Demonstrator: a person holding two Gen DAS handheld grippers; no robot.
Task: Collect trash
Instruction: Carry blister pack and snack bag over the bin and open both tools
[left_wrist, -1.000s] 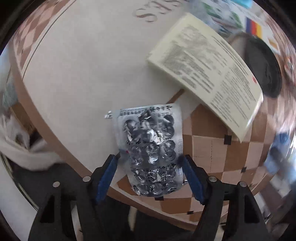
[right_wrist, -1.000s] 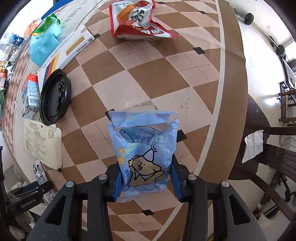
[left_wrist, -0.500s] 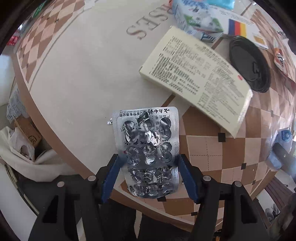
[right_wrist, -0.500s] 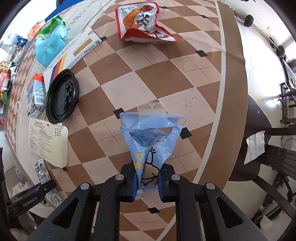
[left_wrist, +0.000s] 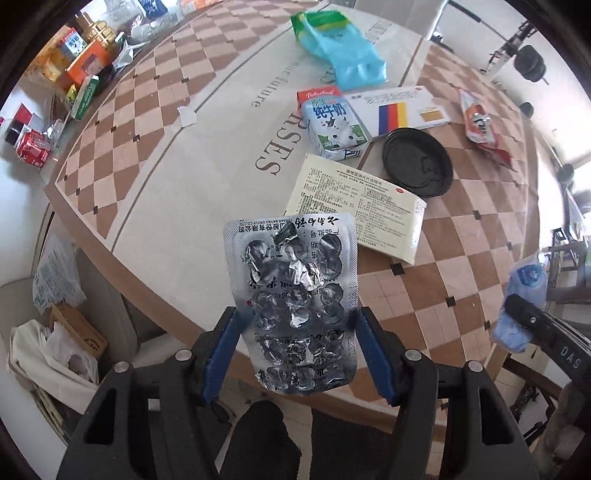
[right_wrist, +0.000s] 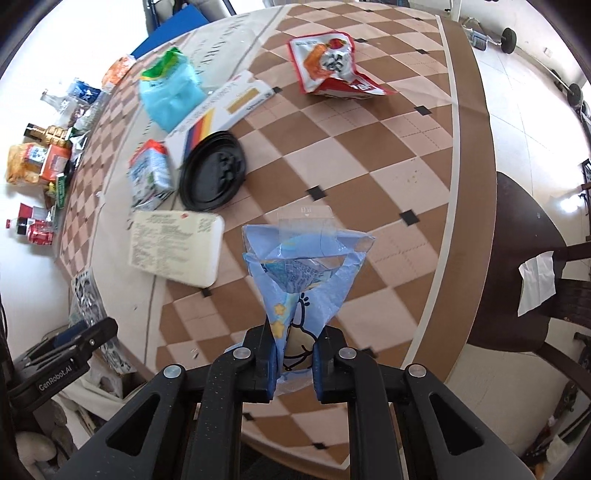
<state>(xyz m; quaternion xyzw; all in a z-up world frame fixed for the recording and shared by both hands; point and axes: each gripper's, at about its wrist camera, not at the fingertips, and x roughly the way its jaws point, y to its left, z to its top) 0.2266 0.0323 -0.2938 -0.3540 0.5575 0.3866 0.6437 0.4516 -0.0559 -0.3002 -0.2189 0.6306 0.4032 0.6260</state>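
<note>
Left tool (left_wrist: 299, 354): pinching blister pack (left_wrist: 295, 291) by its sides — pack lifted over worktop (left_wrist: 192, 206) edge.
Right tool (right_wrist: 294, 363): pressed tight on blue wrapper (right_wrist: 303, 273), held above worktop.
On worktop: leaflet (left_wrist: 354, 210), black lid (left_wrist: 417, 162), milk carton (left_wrist: 332, 122), red packet (right_wrist: 332, 66) — all apart from both tools.

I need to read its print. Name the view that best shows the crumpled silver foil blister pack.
Left wrist view: the crumpled silver foil blister pack fills the centre, between the left gripper's blue pads. The right wrist view shows only a blurred sliver at its left edge.
</note>
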